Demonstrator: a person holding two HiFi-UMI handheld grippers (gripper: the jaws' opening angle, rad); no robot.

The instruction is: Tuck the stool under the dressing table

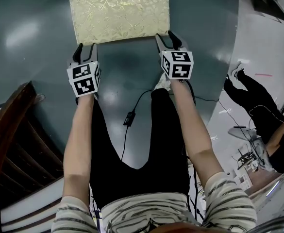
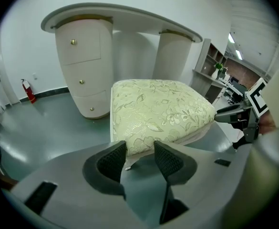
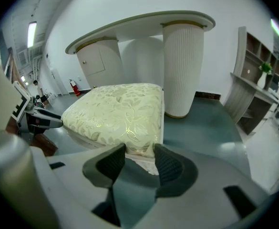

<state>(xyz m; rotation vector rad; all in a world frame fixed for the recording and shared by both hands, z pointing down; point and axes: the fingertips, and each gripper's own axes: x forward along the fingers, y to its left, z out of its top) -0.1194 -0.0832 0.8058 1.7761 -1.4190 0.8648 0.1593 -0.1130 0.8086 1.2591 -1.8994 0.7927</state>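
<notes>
The stool [image 1: 118, 11] has a pale green floral cushion and stands on the grey floor in front of me. My left gripper [image 1: 86, 50] is at its near left corner, jaws apart, with the cushion's corner [image 2: 153, 106] showing just past the pads [image 2: 111, 160]. At the near right corner my right gripper [image 1: 167, 38] is also open, and the cushion's edge [image 3: 115, 109] lies between and beyond its fingertips. No pad presses on the fabric. Behind the stool stands the cream dressing table [image 2: 120, 18], its curved top [image 3: 144, 23] resting on two rounded pedestals with a gap between them.
A dark wooden piece of furniture [image 1: 10, 144] is close on my left. A black cable [image 1: 129, 118] trails on the floor by my legs. Another person [image 1: 263, 115] works at the right. A shelf unit [image 3: 253, 80] stands right of the table, a fire extinguisher [image 2: 28, 90] at the left wall.
</notes>
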